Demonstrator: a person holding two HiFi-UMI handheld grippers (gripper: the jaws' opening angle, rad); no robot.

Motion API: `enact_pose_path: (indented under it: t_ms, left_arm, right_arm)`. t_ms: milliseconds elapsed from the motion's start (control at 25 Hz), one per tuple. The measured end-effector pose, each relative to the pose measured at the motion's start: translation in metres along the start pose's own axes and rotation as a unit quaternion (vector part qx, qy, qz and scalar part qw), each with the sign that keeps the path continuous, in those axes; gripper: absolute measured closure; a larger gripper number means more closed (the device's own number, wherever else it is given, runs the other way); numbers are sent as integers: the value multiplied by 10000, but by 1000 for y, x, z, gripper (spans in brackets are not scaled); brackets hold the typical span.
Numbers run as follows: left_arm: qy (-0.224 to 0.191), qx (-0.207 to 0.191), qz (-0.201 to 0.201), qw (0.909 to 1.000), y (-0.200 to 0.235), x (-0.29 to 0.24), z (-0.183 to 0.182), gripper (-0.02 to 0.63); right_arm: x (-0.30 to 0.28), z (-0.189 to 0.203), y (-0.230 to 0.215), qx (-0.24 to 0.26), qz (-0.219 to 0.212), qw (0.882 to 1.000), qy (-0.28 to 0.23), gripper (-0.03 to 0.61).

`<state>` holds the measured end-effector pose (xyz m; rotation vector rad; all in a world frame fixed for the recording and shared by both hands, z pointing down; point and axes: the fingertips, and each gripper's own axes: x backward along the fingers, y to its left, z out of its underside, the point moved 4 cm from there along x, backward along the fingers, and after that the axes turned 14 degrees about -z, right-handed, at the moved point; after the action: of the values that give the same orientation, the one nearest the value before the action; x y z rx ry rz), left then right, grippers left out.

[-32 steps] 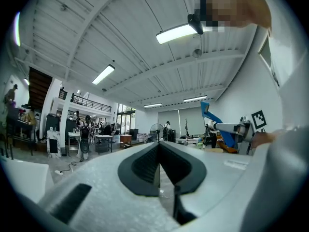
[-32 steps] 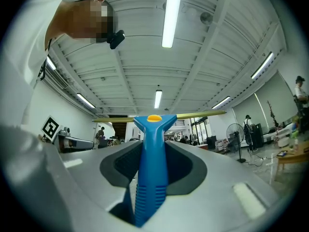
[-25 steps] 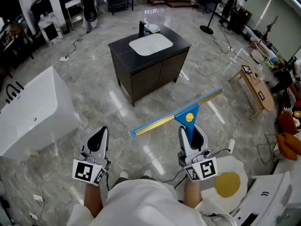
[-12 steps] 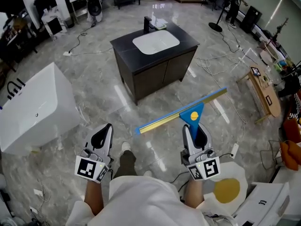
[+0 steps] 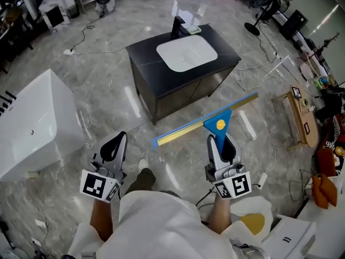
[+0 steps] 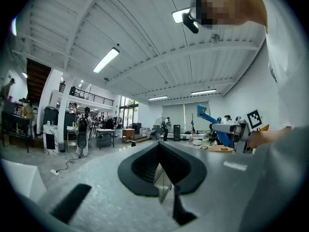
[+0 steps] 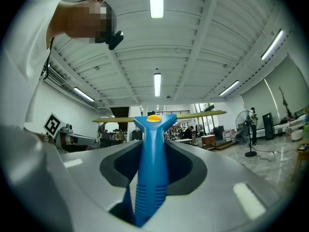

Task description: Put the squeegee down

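The squeegee (image 5: 205,122) has a blue handle with a yellow dot and a long blue and brass blade. My right gripper (image 5: 221,143) is shut on the handle and holds it out level in front of me, the blade crosswise above the marble floor. In the right gripper view the blue handle of the squeegee (image 7: 151,168) stands between the jaws of my right gripper (image 7: 153,146), with the blade across the top. My left gripper (image 5: 114,146) is at the left, shut with nothing in it; in its own view the left gripper (image 6: 160,148) has its black jaws meeting at the tip.
A dark vanity cabinet (image 5: 149,63) with a white sink (image 5: 187,54) and black tap stands just ahead. A white bathtub (image 5: 32,120) is at the left, a wooden bench (image 5: 302,117) at the right. Cables trail over the floor. White and yellow items (image 5: 259,220) lie at the lower right.
I have walked forward: the vanity cabinet is now closer to both grippers. The squeegee stays gripped in the right gripper, and the left stays shut.
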<state>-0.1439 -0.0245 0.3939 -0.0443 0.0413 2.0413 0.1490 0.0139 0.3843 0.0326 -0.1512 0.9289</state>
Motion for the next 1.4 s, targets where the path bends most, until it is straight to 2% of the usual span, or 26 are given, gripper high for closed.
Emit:
enact_pose_path:
  t_ms: [120,320,440,560,680,760,920,1000,1120,1320,1400]
  left_arm:
    - [-43,179,-35,9998,34,-53,-6,608]
    - [-68,281,27,9996,48,-130,-12,607]
    - [19,253,-244,9994,57,-164,-10,607]
    - [121,374,-637,9972,63,-188,-5,607]
    - [254,337,-825,9957,63,-211,-2,607]
    - [294,347,-870,9952,62,-225,0,607]
    - [492,355,-919,9939,63,-241,15,607]
    - [593,377,-967,9928,67,-244,21,607]
    - [703,404,-1031,9914,78,-246,27,607]
    - [833,478,-1116,9891,101,-243,35,607]
    - [881,516,-1127,9884,107,-241,40,607]
  right_arm:
    - [-53,10,-31,-55,-1,9999,144,436]
    - [-118,34,-86,-144,-299,9978,581,436]
    - [-148,56,-131,-179,-497,9950,845,436]
    - [-176,94,-170,-647,-566,9910,1025,436]
    - [-206,149,-198,-1266,-320,9835,1254,436]
    - [-230,193,-215,-1625,-11,9746,1544,436]
    - [-277,272,-236,-2027,594,9538,2139,436]
    - [-302,301,-239,-2207,843,9439,2309,436]
    - [-334,338,-236,-2226,1154,9316,2632,436]
    - [-352,390,-235,-2468,2211,8875,3203,436]
    - [-355,404,-236,-2494,2476,8733,3375,436]
